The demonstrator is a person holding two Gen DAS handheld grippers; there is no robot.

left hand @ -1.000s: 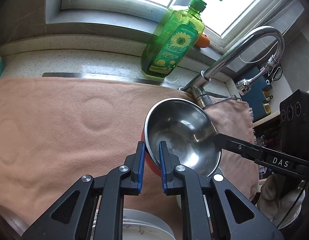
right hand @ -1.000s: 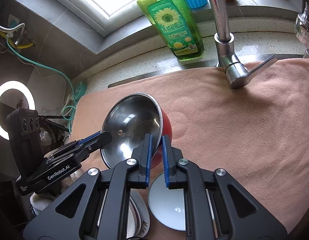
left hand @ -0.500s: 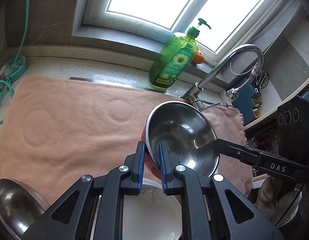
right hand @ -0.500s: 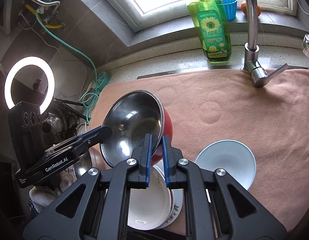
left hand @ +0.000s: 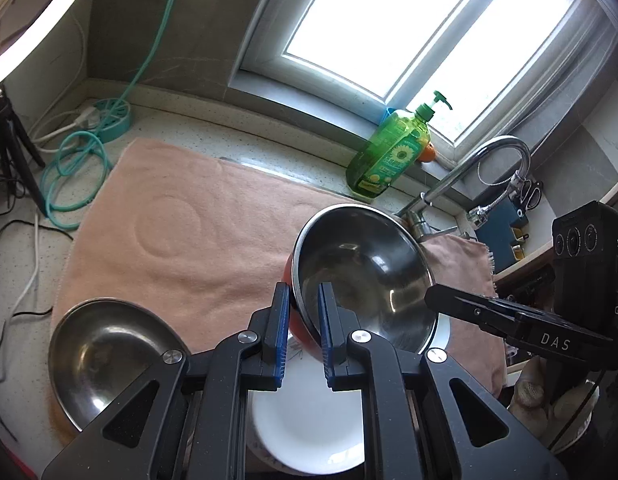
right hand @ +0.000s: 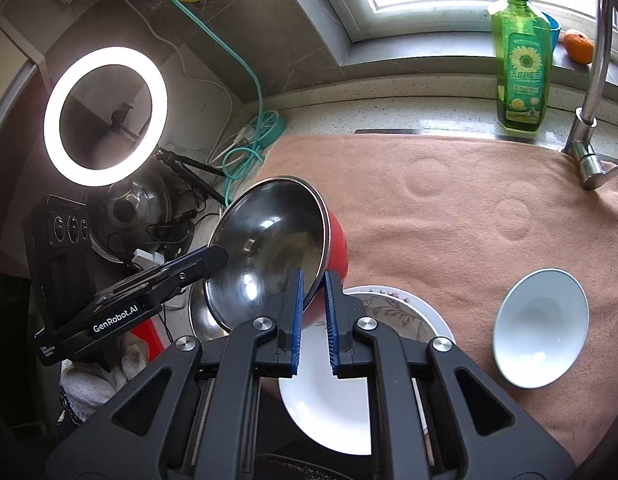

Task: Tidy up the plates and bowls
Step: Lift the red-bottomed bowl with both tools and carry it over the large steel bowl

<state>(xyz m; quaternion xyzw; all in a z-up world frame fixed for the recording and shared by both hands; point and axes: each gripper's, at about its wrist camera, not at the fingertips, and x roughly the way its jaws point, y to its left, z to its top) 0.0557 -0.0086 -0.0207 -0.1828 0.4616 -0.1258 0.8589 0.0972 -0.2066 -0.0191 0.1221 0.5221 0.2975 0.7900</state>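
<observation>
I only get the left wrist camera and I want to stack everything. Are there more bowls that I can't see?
Observer: Yes. A pale bowl sits empty on the towel. It is off to the right of the stack below you and not touching it.
Operator: What's under the white dish?
Observer: The white dish sits on a flowered plate.
Operator: Is my other gripper really holding on?
Observer: Yes. The right gripper pinches the rim of the red bowl, with one pad on the steel inside and one on the red outside.
</observation>
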